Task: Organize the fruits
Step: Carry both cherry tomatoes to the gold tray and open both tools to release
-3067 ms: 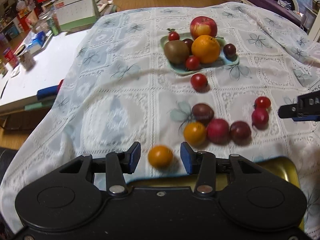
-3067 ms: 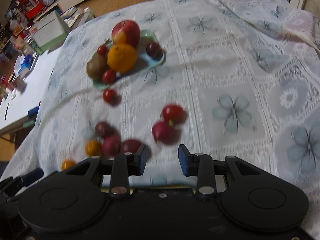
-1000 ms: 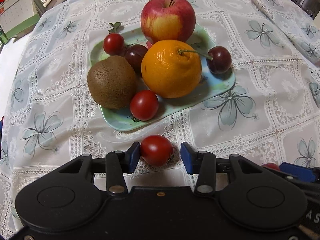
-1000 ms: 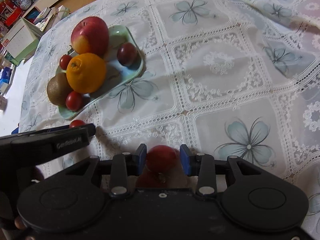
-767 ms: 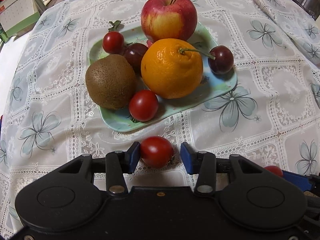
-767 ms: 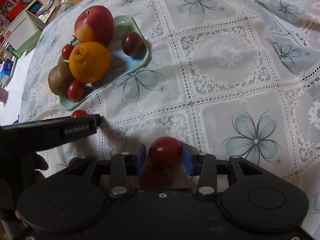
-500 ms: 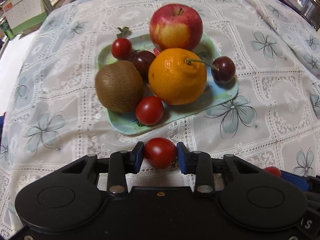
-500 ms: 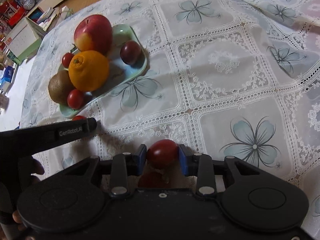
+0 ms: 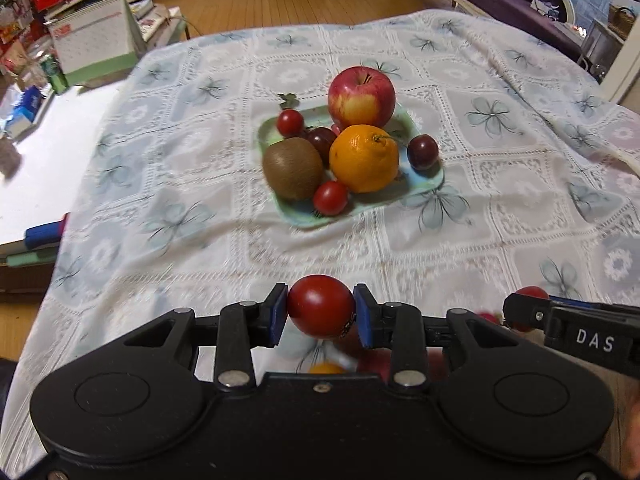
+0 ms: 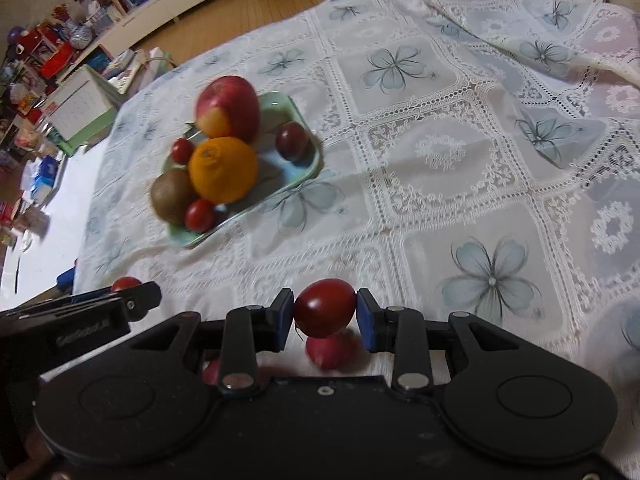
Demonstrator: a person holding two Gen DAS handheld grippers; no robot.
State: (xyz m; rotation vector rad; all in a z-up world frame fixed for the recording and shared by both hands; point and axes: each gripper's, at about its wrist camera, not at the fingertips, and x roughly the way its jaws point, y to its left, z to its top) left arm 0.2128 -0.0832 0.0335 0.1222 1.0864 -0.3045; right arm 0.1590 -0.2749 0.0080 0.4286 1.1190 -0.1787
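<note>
Left wrist view: the left hand-held gripper [image 9: 320,307] pinches a cherry tomato [image 9: 320,306], lifted above the lace tablecloth [image 9: 180,184]. Carry it level; the green plate [image 9: 434,178] mid-cloth already holds apple [image 9: 361,93], orange [image 9: 364,158], kiwi [image 9: 292,168].

Right wrist view: the right hand-held gripper [image 10: 325,309] clamps a red tomato [image 10: 325,308] too, near the cloth's front edge.

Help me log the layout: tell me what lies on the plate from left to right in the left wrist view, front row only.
Kiwi → small red tomato → orange → dark cherry, all on the green plate.
</note>
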